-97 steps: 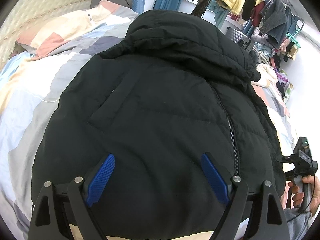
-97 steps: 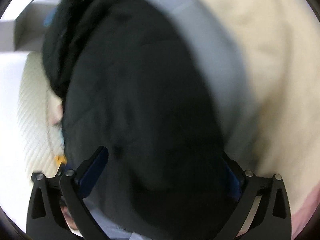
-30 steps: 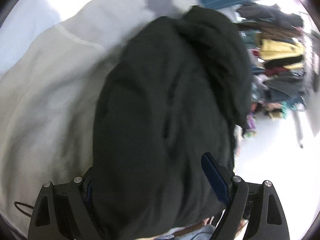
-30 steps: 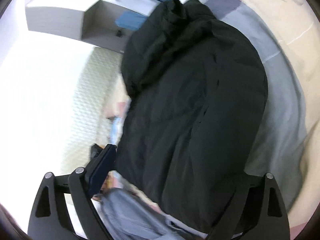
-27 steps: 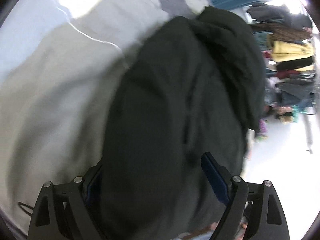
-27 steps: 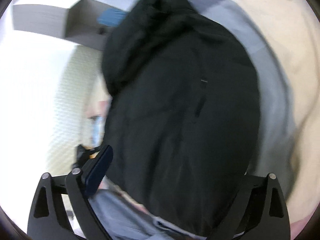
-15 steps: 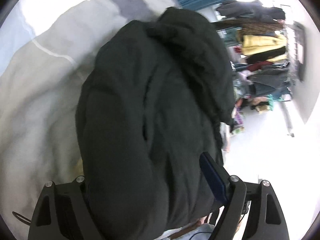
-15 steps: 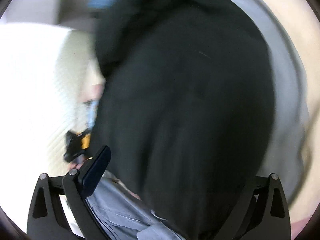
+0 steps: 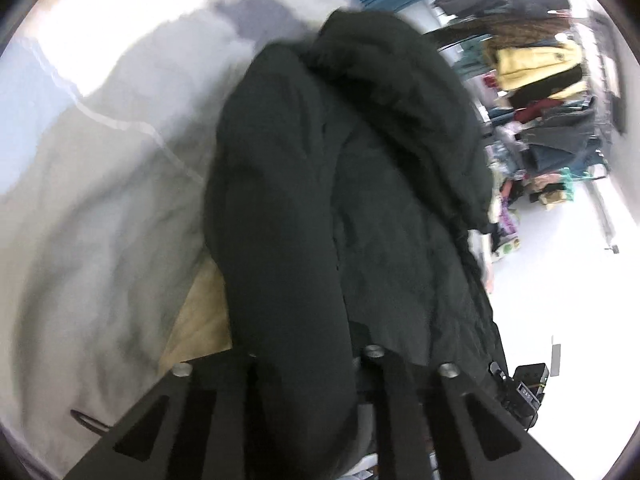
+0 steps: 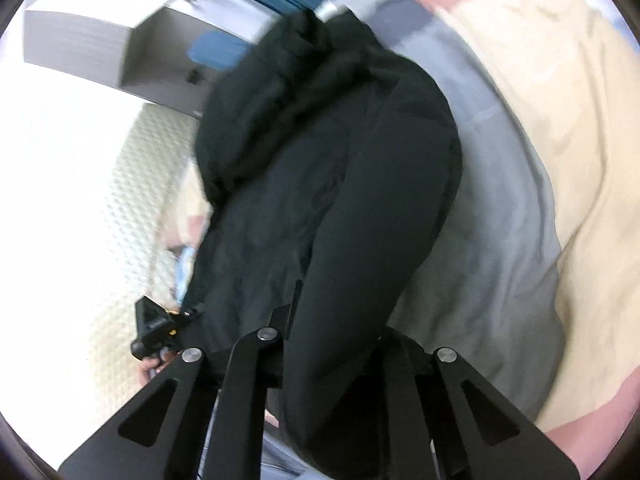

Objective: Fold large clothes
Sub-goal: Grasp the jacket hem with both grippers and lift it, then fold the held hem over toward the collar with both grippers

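A large black padded jacket (image 9: pixel 344 184) with a hood lies on the bed. In the left wrist view my left gripper (image 9: pixel 308 360) is shut on a thick fold of the jacket's near edge, and the fabric hides the pads. In the right wrist view the jacket (image 10: pixel 320 184) runs away from my right gripper (image 10: pixel 332 340), which is shut on its opposite near edge. The hood end points away in both views. Each gripper shows in the other's view, the right one at the lower right of the left wrist view (image 9: pixel 524 392).
A pastel patchwork quilt (image 9: pixel 100 200) covers the bed, also in the right wrist view (image 10: pixel 520 160). A crowded clothes rack (image 9: pixel 544 80) stands beyond. A white quilted headboard (image 10: pixel 80 200) and grey shelf (image 10: pixel 80 28) are at left.
Both grippers have closed from wide open onto the jacket's near edge. The blue pads are now buried in the fabric. The views have tilted and swung.
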`<action>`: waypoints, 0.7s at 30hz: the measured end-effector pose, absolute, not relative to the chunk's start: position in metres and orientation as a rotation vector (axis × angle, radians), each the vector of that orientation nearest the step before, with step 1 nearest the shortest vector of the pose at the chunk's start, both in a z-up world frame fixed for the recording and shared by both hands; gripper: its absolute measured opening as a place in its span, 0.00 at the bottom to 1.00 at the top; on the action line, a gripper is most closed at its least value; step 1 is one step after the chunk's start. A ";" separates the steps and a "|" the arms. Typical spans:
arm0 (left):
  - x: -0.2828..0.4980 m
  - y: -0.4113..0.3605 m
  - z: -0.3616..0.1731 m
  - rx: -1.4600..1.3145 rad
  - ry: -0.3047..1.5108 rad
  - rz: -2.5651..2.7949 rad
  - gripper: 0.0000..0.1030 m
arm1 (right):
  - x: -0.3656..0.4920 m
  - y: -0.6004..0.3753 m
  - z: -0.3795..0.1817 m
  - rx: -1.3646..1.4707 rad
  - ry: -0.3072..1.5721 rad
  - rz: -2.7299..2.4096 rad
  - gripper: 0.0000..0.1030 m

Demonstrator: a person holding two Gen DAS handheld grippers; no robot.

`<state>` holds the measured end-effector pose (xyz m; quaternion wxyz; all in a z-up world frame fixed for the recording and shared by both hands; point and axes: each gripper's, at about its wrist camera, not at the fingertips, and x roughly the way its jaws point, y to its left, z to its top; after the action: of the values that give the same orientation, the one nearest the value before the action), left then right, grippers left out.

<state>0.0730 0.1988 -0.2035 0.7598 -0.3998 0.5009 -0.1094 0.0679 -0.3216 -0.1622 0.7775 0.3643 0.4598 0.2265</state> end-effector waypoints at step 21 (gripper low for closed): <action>-0.103 0.231 -0.031 -0.940 0.892 -0.377 0.06 | -0.103 -0.346 -0.043 0.759 0.740 0.599 0.07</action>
<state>-0.1028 0.2309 -0.0311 0.7809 -0.4351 0.4130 -0.1744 -0.1031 -0.3461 -0.0431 0.8203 0.3564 0.3478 0.2813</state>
